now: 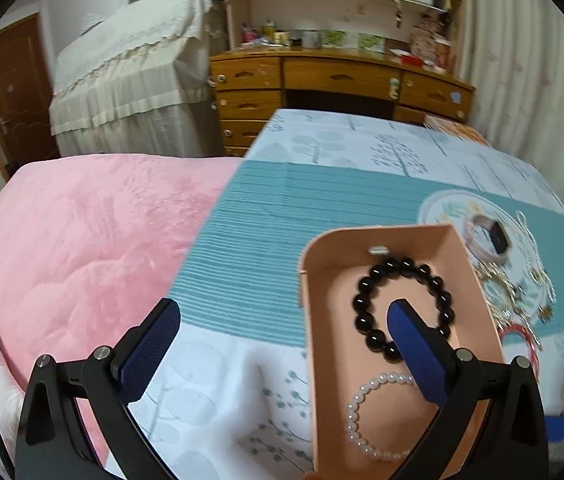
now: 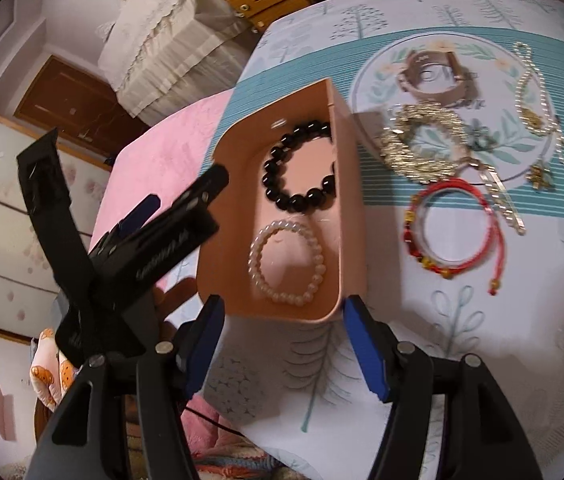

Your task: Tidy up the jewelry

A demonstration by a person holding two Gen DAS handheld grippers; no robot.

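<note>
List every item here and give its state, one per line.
Pink box: open, no lid.
Black bead bracelet: in the box.
Pearl bracelet: in the box.
Red cord bracelet: outside, on the cloth.
Left claw: open, empty.
Right claw: open, empty.

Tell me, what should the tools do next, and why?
Probably the right tool should reach for the red bracelet. It lies on the cloth beside the pink box, nearest of the loose pieces, and the tool is open. The black bracelet and pearl bracelet are already inside.
</note>
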